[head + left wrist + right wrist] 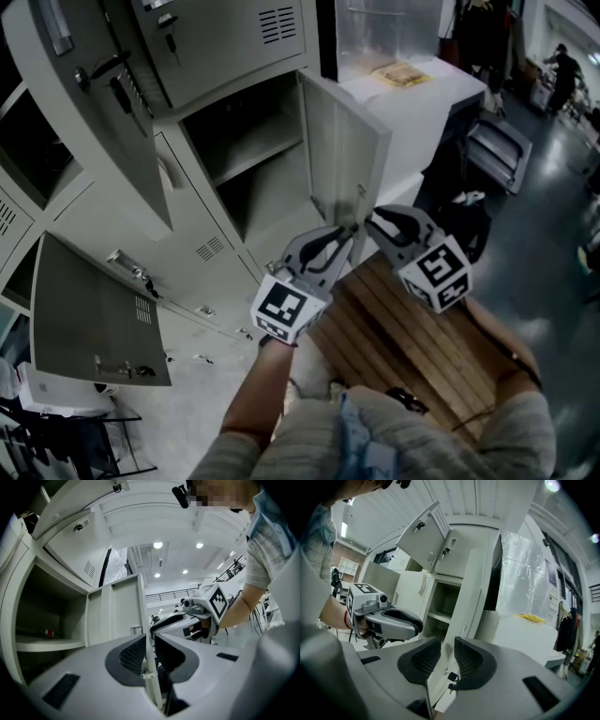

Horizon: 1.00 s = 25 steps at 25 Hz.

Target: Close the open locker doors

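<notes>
The grey locker bank has several doors swung open. The middle locker's door (342,155) stands out toward me, its compartment (253,159) bare with one shelf. My left gripper (349,232) is at that door's free edge; in the left gripper view the thin door edge (143,620) runs straight between the left gripper's (149,651) pads, which are shut on it. My right gripper (373,221) hovers just right of the same edge, on the door's outer side. In the right gripper view the right gripper's (447,656) jaws stand a narrow gap apart, and the door (474,592) with its key (451,677) lies just beyond them.
A large upper door (94,103) hangs open at the left, another door (94,319) juts out low on the left, and a top door (234,37) is tilted open. A wooden slatted bench (412,323) is under my arms. A white counter (422,103) stands right of the lockers.
</notes>
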Each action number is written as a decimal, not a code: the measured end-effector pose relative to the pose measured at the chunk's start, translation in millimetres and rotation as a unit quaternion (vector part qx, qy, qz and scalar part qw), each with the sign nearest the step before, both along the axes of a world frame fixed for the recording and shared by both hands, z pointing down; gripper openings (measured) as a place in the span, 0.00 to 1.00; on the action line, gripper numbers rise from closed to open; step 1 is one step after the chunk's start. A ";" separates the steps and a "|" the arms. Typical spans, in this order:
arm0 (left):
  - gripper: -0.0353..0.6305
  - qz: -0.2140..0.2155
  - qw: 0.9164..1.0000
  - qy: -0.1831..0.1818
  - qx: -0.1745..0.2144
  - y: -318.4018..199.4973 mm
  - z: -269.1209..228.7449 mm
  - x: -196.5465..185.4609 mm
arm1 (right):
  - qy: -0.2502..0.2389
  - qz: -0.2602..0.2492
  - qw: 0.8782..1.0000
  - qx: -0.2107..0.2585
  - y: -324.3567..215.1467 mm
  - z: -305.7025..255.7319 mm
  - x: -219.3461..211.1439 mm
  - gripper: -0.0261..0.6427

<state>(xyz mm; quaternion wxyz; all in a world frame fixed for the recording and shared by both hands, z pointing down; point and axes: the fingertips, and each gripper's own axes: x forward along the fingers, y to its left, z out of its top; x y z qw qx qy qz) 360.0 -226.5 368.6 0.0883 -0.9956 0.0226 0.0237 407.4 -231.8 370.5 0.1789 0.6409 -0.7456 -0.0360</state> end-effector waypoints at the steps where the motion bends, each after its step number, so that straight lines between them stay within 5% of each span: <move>1: 0.11 -0.004 1.000 0.000 0.003 -2.1 0.1 -3.9 | 0.002 -0.009 1.000 -0.003 -1.0 -0.2 -8.3 0.17; 13: 0.11 -0.097 0.995 -0.011 0.007 -61.2 2.9 -59.2 | 0.018 -0.101 0.994 -0.025 -37.2 -1.7 -102.5 0.17; 25: 0.11 -0.160 0.987 -0.024 0.008 -119.0 3.0 -103.2 | 0.000 -0.131 0.991 -0.019 -93.8 0.2 -144.3 0.17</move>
